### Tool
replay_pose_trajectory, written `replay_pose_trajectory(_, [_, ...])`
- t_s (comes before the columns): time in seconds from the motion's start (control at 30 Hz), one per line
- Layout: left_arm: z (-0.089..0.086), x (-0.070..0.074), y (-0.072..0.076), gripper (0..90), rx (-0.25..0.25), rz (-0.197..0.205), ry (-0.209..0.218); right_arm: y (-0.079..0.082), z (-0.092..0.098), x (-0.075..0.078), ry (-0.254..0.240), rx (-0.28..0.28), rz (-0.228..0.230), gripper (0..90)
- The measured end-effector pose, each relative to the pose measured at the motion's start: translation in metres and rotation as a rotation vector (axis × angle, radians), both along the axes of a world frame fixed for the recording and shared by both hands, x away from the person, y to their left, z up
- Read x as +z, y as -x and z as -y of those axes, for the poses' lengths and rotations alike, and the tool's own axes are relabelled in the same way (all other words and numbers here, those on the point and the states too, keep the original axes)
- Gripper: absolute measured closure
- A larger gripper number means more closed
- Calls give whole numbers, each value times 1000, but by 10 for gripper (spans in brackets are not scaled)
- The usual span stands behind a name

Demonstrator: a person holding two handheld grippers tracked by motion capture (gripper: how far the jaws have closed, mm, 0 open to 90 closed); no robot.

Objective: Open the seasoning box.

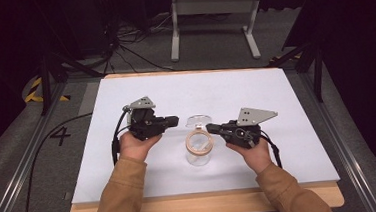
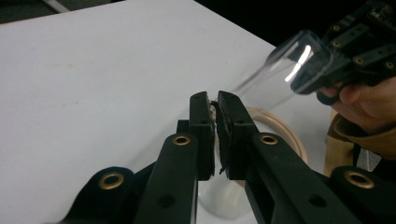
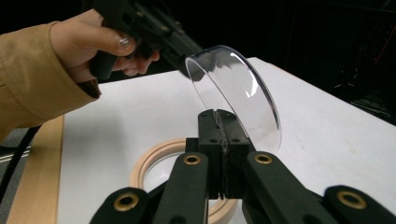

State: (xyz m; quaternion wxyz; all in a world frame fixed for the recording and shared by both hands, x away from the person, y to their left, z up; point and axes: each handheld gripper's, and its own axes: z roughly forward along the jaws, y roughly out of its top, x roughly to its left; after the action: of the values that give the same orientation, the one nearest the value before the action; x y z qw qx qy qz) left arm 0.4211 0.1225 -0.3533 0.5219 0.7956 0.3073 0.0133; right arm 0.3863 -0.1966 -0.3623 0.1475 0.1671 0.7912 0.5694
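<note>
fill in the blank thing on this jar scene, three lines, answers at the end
1. The jar has a pale ring of ___ around its mouth.
2. The clear lid is lifted off the jar, its edge pinched in the jaws of the ___ hand-held gripper.
3. The jar stands upright on a ___ sheet that covers the table.

Missing words: wood; right; white
</note>
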Motion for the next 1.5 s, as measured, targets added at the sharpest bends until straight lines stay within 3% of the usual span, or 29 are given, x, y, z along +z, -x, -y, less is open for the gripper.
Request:
replay_pose_trajectory(0.03, [-2, -1, 1, 846, 11, -1, 10, -2, 0, 1, -2, 2, -2, 894])
replay_pose_trajectory(0.43, [-23, -9, 10, 835, 60, -23, -69, -25, -2, -2, -3, -31, -29, 894])
replay_pose_trajectory(0.5, [-24, -10, 11, 836, 64, -33, -65, -29, 0, -4, -2, -45, -41, 894])
replay_pose_trajectory(0.97, [-21, -8, 10, 828, 48, -22, -71, -28, 6, 4, -19, -29, -42, 891])
replay_pose_trajectory(1.1, [-24, -2, 9, 817, 51, -7, -108, -26, 19, 19, -3, 12, -21, 816])
replay_pose_trajectory(1.27, [-27, 3, 8, 773, 56, 16, -139, -25, 41, 32, 32, 15, -50, 716])
replay_pose_trajectory(1.3, [-29, 4, 7, 758, 55, 30, -149, -25, 51, 33, 63, -7, -47, 670])
replay_pose_trajectory(1.37, [-31, 4, 6, 752, 64, 33, -157, -25, 54, 33, 65, -17, -43, 648])
replay_pose_trajectory(1.43, [-37, 4, 2, 717, 121, 21, -165, -27, 66, 32, 58, -52, -59, 612])
replay_pose_trajectory(1.5, [-44, 3, -3, 697, 154, -7, -153, -28, 73, 31, 86, -81, -46, 580])
